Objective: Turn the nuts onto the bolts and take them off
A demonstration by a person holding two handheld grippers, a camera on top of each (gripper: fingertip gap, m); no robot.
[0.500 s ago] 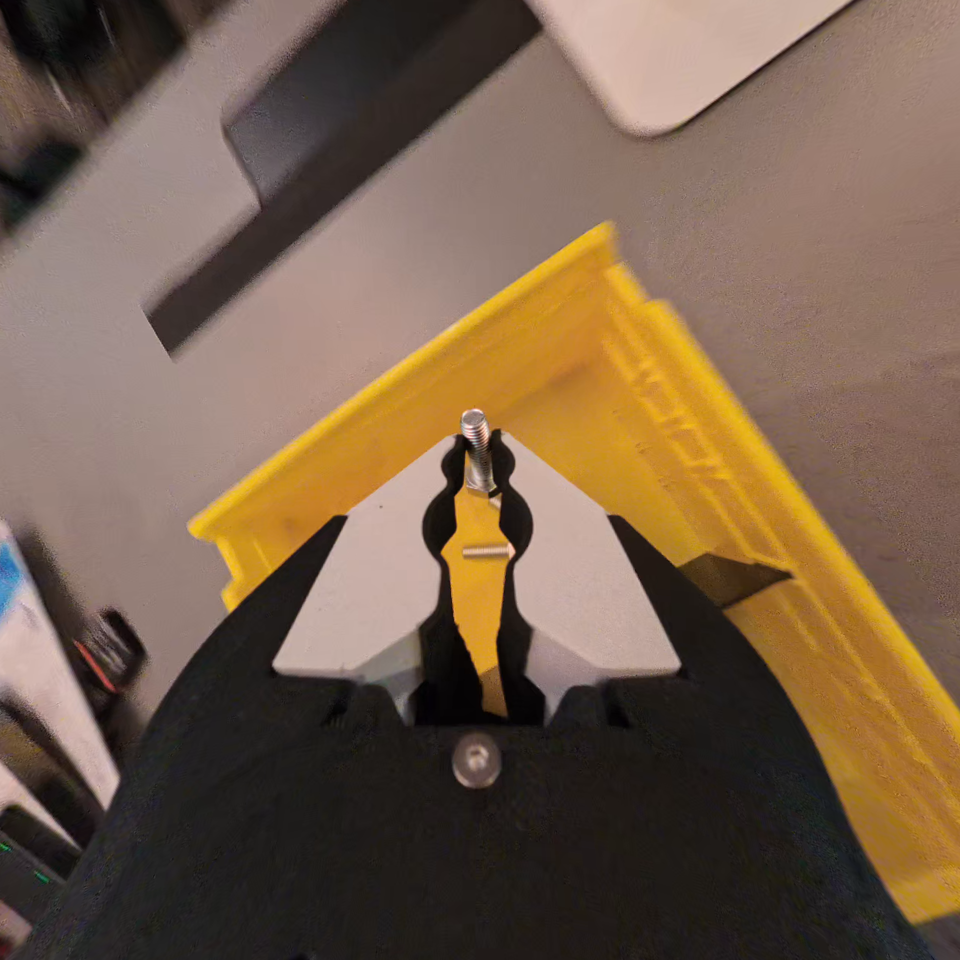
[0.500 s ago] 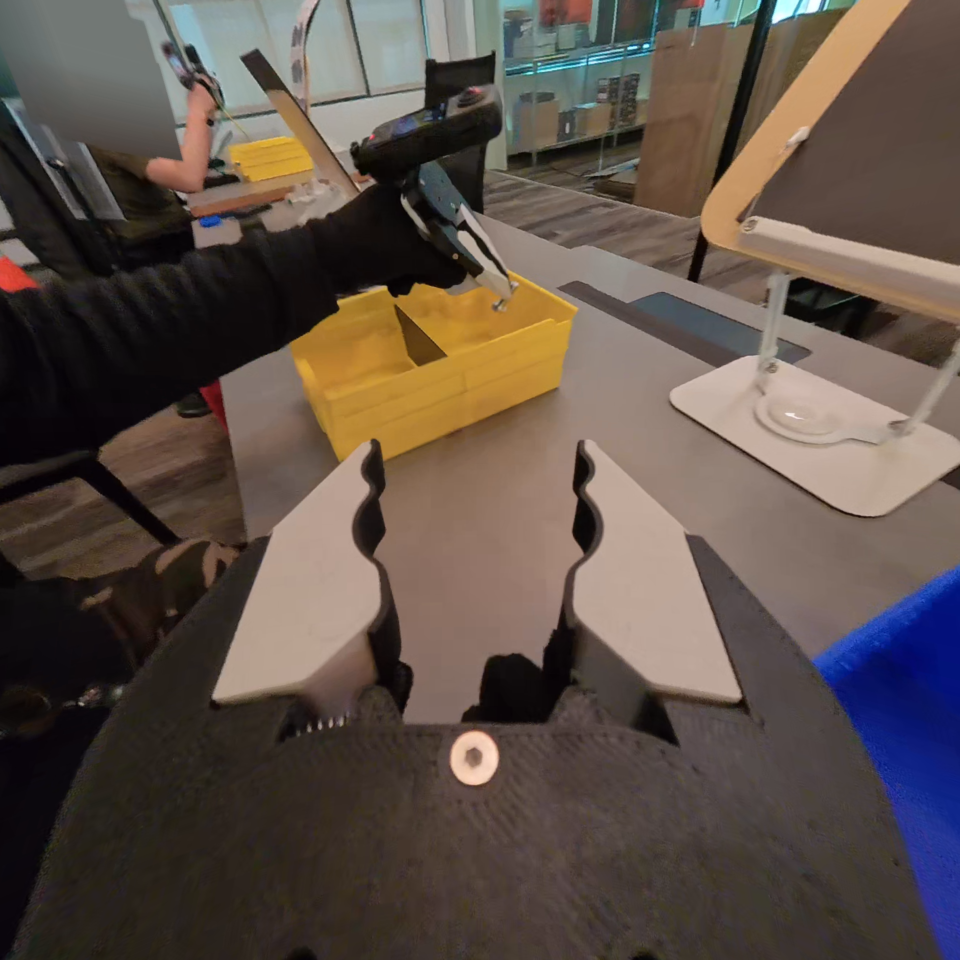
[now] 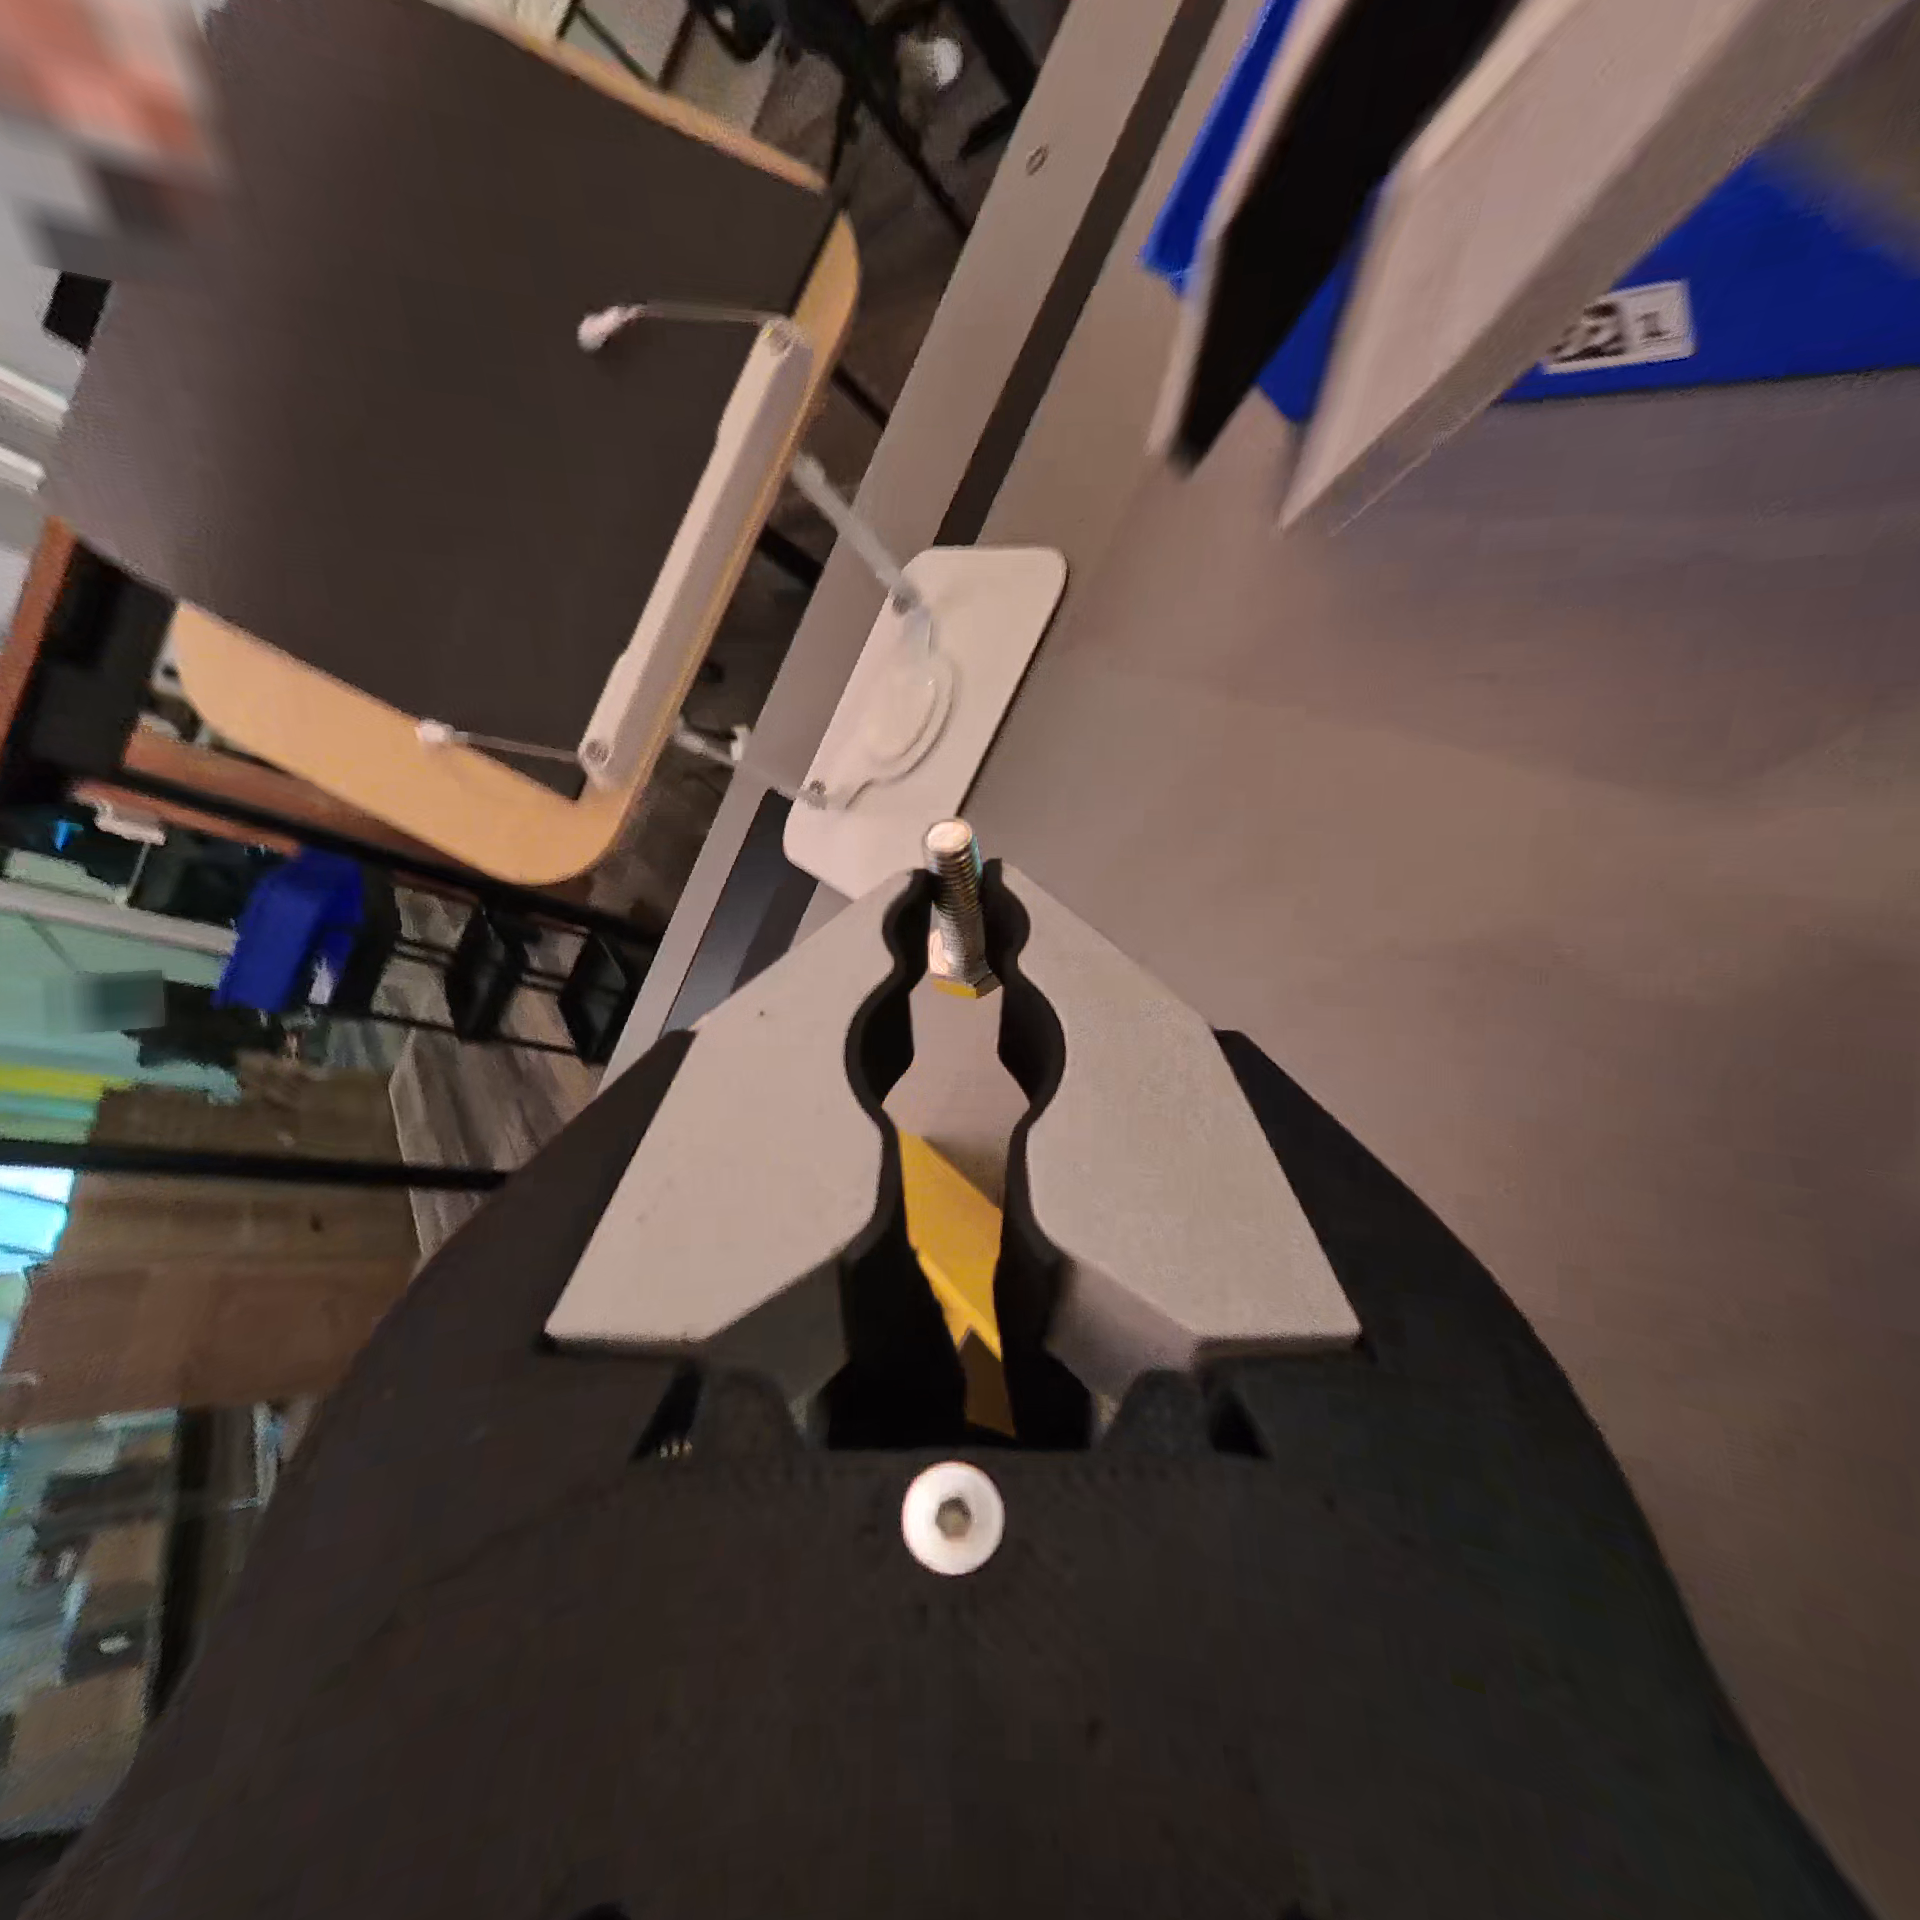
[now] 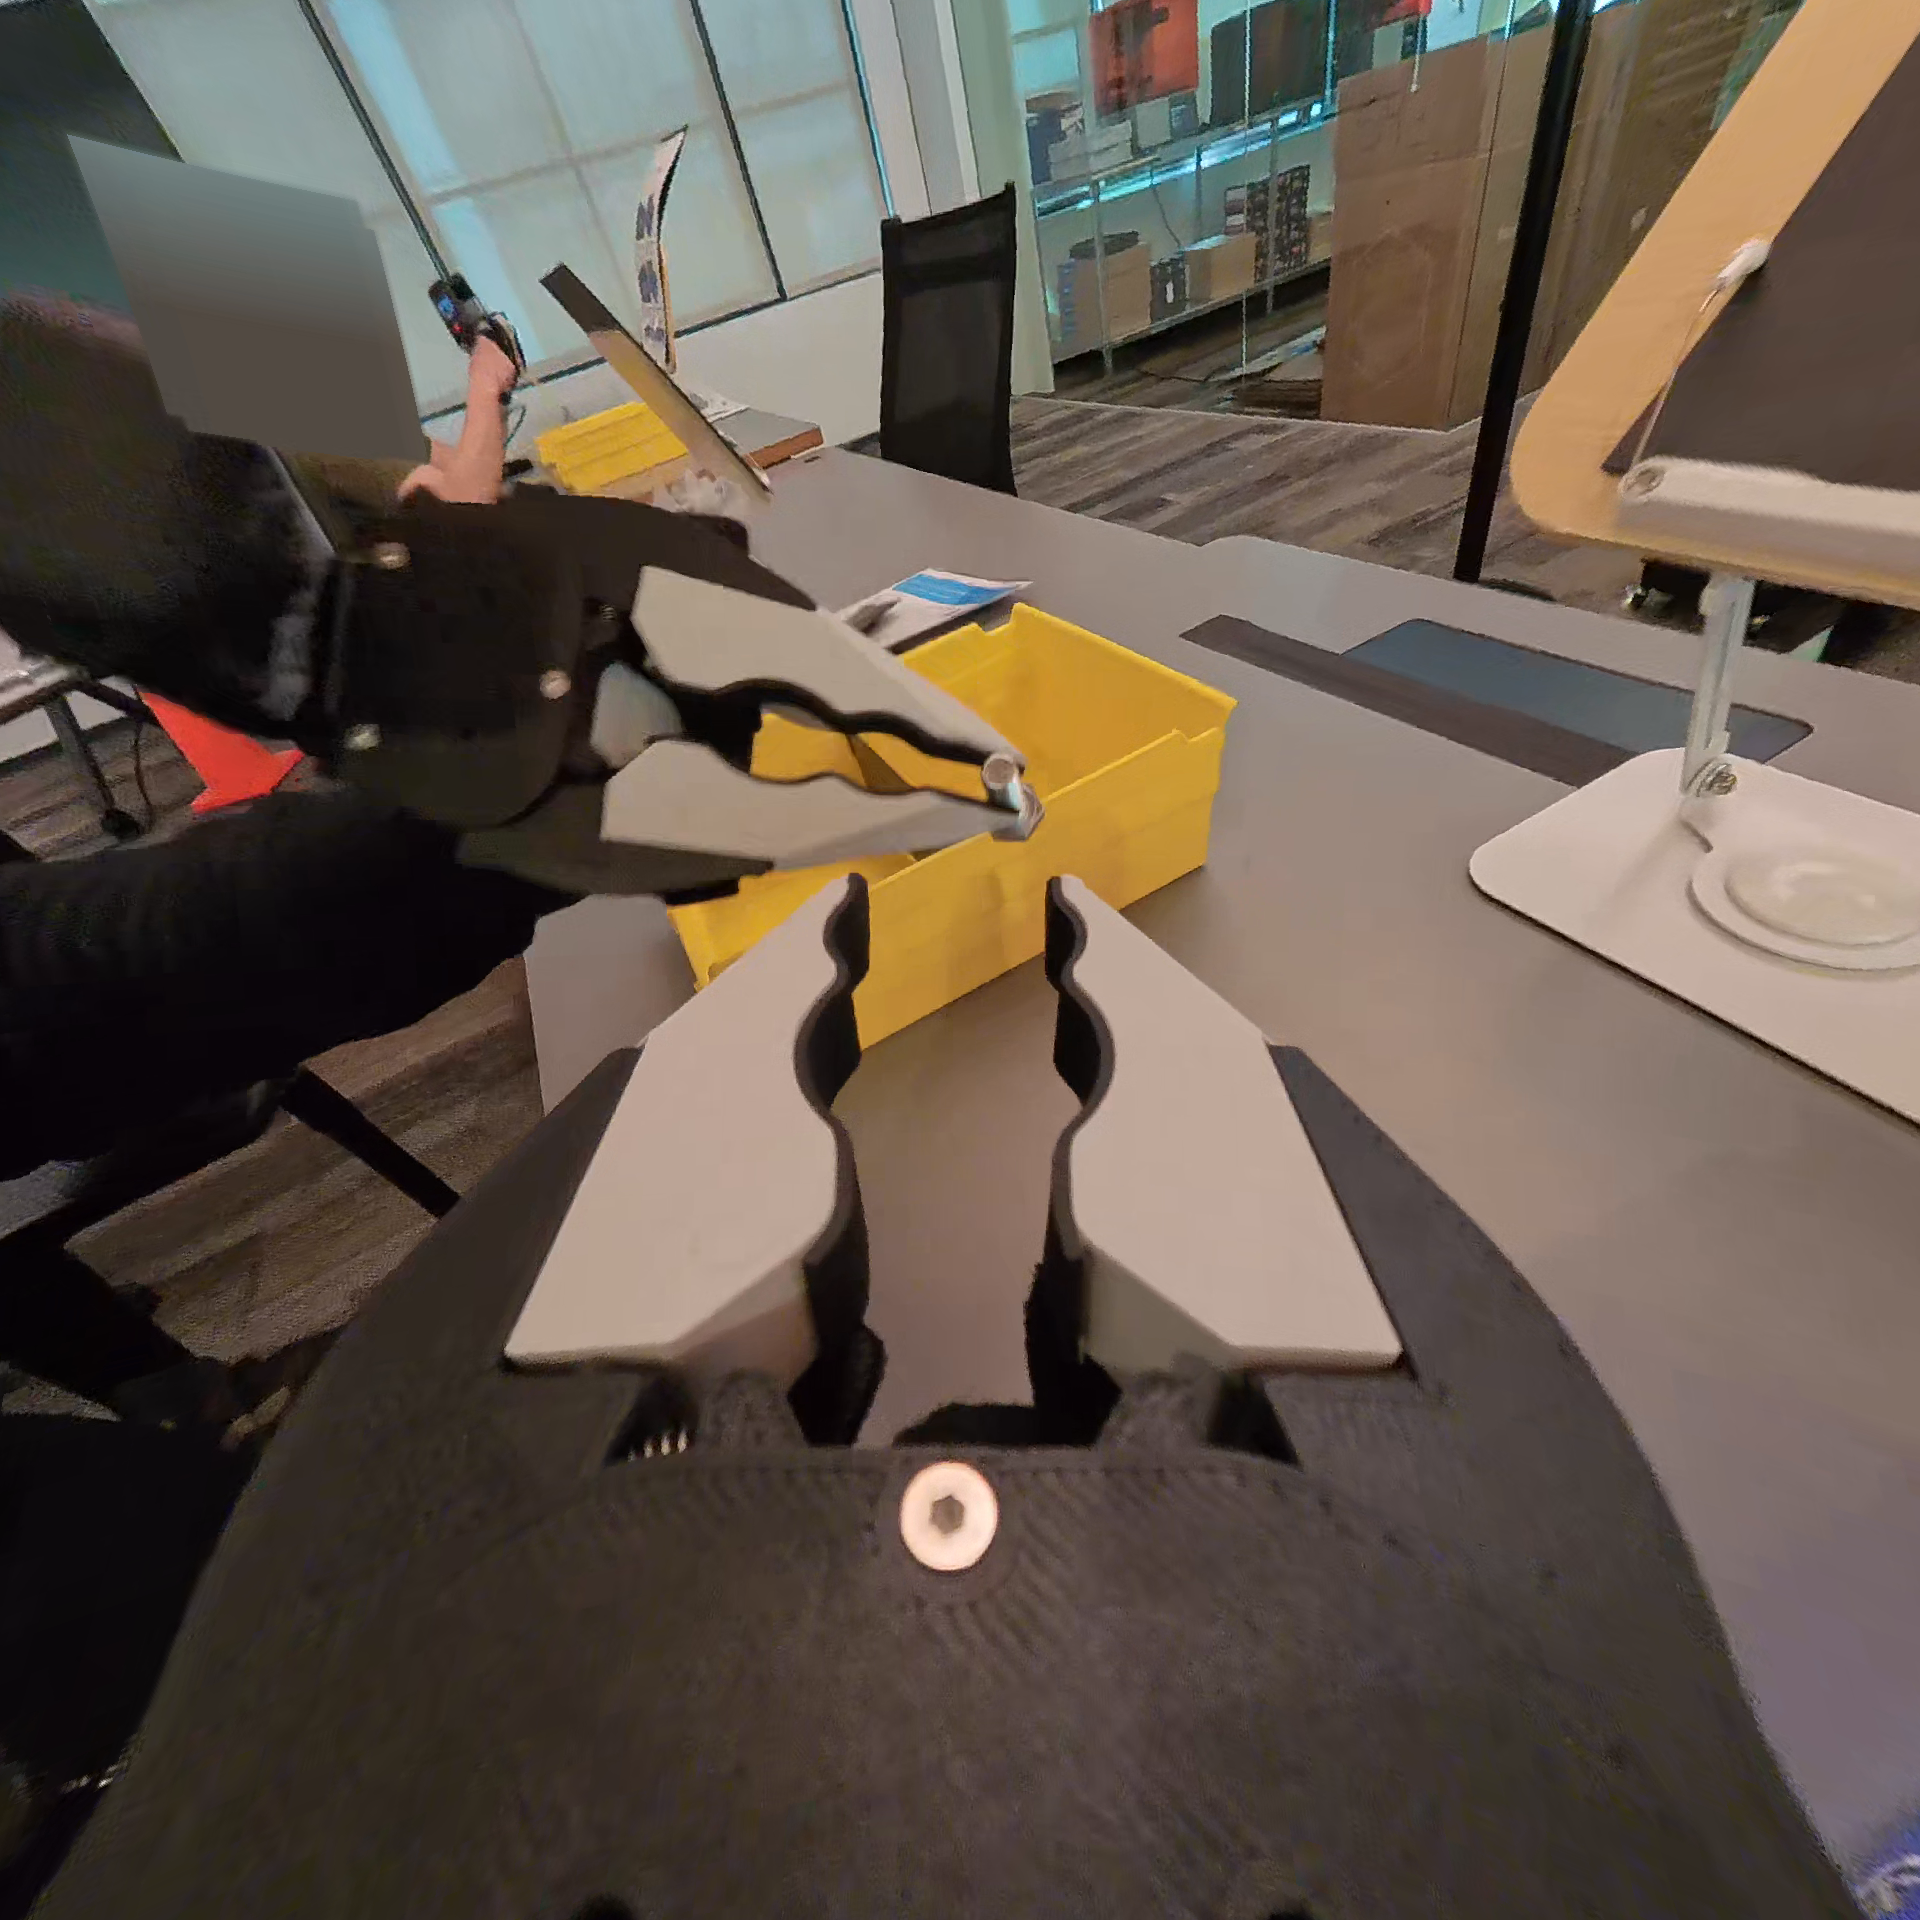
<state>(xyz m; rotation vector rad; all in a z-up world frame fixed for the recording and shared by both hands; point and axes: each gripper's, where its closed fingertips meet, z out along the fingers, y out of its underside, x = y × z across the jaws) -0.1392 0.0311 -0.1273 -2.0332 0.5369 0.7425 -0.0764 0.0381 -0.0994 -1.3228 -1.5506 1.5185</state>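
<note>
Over the yellow bin (image 4: 1101, 769), my left fingers (image 3: 961, 914) pinch a small slick steel bolt (image 3: 951, 904) by its head, right fingers (image 4: 951, 935) wide open, holding nothing.

Premises are an open-plan office or lab workspace. Evidence: a long grey table (image 4: 1455, 1091) with a monitor-type stand (image 4: 1714, 914) near its right edge and a yellow parts bin (image 4: 1039, 862) toward its left edge; glass partition walls (image 4: 582, 156) behind; a black office chair (image 4: 948, 332) at the far edge. Stacked cardboard boxes (image 4: 1403, 239) and shelving stand beyond the glass, over wood-pattern flooring (image 4: 1195, 468).
</note>
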